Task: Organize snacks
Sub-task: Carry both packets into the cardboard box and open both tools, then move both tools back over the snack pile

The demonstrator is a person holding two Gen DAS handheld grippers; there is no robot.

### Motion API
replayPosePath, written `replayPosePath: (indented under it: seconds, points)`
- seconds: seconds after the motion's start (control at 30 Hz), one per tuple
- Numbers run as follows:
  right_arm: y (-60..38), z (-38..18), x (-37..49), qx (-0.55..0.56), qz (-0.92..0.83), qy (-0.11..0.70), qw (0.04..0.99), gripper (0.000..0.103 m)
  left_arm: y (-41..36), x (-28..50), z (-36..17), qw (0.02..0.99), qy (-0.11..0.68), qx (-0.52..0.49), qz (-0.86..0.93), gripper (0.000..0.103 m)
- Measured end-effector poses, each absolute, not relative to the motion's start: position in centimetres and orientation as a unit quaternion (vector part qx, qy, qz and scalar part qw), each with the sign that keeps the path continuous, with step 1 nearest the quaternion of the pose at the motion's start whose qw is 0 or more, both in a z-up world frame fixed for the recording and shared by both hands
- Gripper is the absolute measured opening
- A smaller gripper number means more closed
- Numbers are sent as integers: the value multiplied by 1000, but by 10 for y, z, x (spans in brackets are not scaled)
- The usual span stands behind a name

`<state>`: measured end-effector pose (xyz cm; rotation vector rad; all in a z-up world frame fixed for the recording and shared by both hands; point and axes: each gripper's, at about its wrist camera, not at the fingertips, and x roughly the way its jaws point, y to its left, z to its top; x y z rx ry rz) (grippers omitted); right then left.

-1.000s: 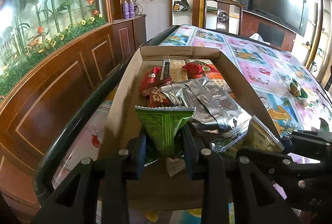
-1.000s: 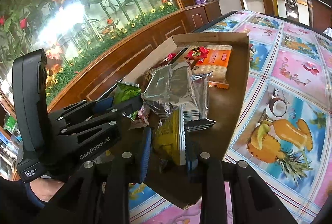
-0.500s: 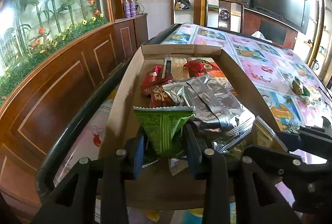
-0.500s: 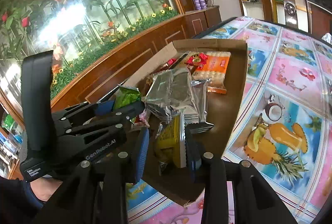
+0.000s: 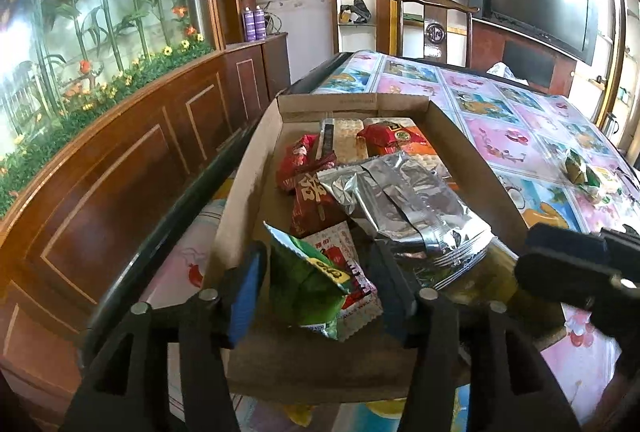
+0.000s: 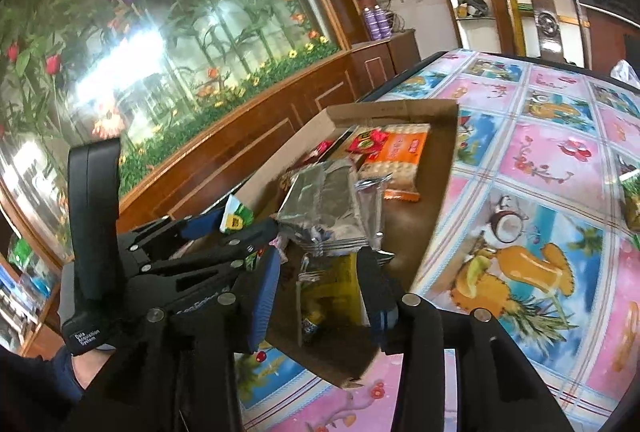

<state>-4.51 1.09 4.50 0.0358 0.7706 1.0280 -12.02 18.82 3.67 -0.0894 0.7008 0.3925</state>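
Hovering over the cardboard tray [image 5: 256, 168], the left gripper [image 5: 316, 288] and right gripper [image 6: 316, 288] show released jaws around the green packet [image 5: 308, 284] and yellow packet [image 6: 332, 288], at 6 o'clock inside; the silver pouch [image 5: 404, 204] might slide if bumped.

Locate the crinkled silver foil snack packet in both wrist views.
Left wrist: crinkled silver foil snack packet lies centre-right in the brown cardboard box, beyond the fingertips.
Right wrist: same packet sits centre frame, above the gripper.
Shared landmark: orange cracker pack at the box's far end.
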Motion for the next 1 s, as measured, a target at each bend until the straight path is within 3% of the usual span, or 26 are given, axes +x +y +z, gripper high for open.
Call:
replayPosePath:
  seconds: [0.07, 0.57, 1.0]
  points:
    - [3, 45, -40, 32, 471, 361, 804, 49, 186, -122, 43, 923, 333, -40, 189, 54]
    - [-110, 65, -5, 127, 375, 324, 859, 50, 132, -112, 100, 947, 298, -10, 119, 60]
    - [-267, 66, 20, 262, 221, 307, 888, 50, 2, 3, 86, 891, 435, -57, -119, 60]
